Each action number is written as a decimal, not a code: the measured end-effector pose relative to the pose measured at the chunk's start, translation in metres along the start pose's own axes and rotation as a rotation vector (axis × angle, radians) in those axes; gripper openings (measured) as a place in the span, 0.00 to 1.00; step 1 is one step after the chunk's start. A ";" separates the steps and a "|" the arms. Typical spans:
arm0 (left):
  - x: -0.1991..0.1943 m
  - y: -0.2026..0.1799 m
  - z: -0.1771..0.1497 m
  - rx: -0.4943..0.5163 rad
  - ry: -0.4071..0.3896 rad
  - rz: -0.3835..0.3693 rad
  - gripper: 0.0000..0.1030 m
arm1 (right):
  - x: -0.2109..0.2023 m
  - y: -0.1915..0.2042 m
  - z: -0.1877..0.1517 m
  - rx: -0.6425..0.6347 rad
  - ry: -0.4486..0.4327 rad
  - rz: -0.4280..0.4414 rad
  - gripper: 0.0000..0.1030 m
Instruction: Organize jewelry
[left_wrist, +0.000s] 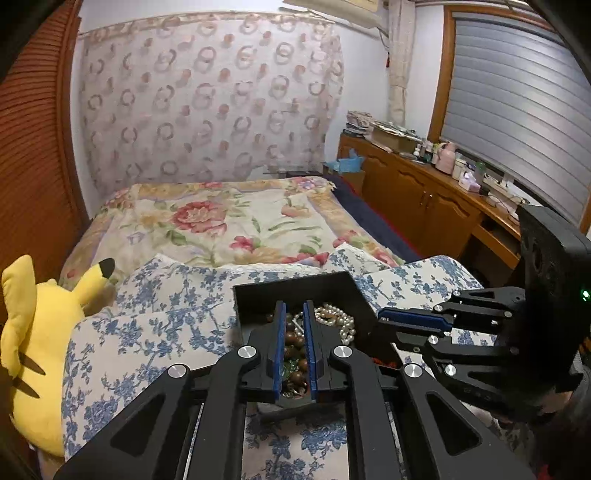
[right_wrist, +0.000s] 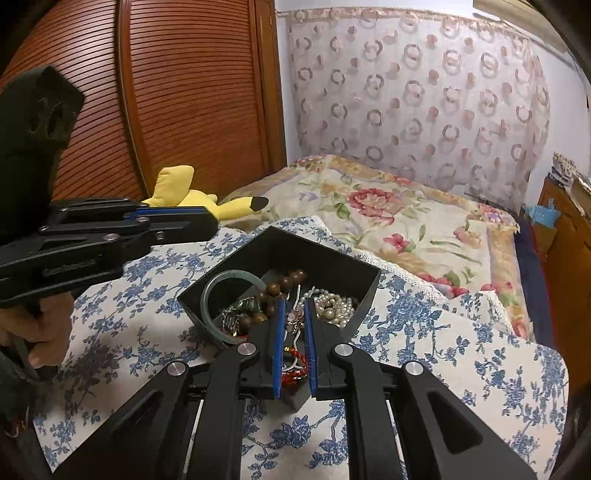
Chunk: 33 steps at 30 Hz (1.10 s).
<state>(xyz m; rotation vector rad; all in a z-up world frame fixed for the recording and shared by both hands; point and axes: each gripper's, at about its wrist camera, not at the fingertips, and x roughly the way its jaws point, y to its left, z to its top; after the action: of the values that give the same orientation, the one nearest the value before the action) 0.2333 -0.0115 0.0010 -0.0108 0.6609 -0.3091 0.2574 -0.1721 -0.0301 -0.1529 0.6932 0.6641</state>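
A black open box (right_wrist: 332, 262) sits on a blue-flowered cloth and holds a jumble of jewelry: a green jade bangle (right_wrist: 210, 295), brown wooden beads (right_wrist: 284, 282), a pearl necklace (right_wrist: 334, 304) and a red string piece (right_wrist: 295, 369). My right gripper (right_wrist: 294, 306) hovers over the box, its jaws a narrow gap apart with nothing clamped between them. My left gripper (left_wrist: 294, 308) is also over the box (left_wrist: 295, 288), jaws a narrow gap apart, above the brown beads (left_wrist: 295, 332) and beside the pearls (left_wrist: 338, 317). Each gripper shows in the other's view, the right one (left_wrist: 384, 321) and the left one (right_wrist: 212, 221).
The flowered cloth (right_wrist: 461, 350) covers a board on a bed with a floral quilt (right_wrist: 388, 218). A yellow Pikachu plush (left_wrist: 37, 332) lies at the left. A wooden louvred wardrobe (right_wrist: 184, 92) stands left, and a wooden sideboard (left_wrist: 424, 195) with clutter stands right.
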 end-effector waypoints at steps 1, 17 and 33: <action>-0.001 0.001 -0.001 -0.001 0.000 0.005 0.15 | 0.002 -0.001 0.001 0.007 0.000 0.003 0.12; -0.047 -0.002 -0.032 -0.028 -0.032 0.100 0.87 | -0.039 0.004 -0.012 0.064 -0.069 -0.088 0.35; -0.124 -0.030 -0.077 -0.037 -0.103 0.206 0.92 | -0.148 0.043 -0.075 0.146 -0.233 -0.236 0.96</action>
<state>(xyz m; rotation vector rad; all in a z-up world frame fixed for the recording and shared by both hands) 0.0859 0.0021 0.0185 0.0056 0.5604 -0.0968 0.1058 -0.2401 0.0100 -0.0209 0.4873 0.3951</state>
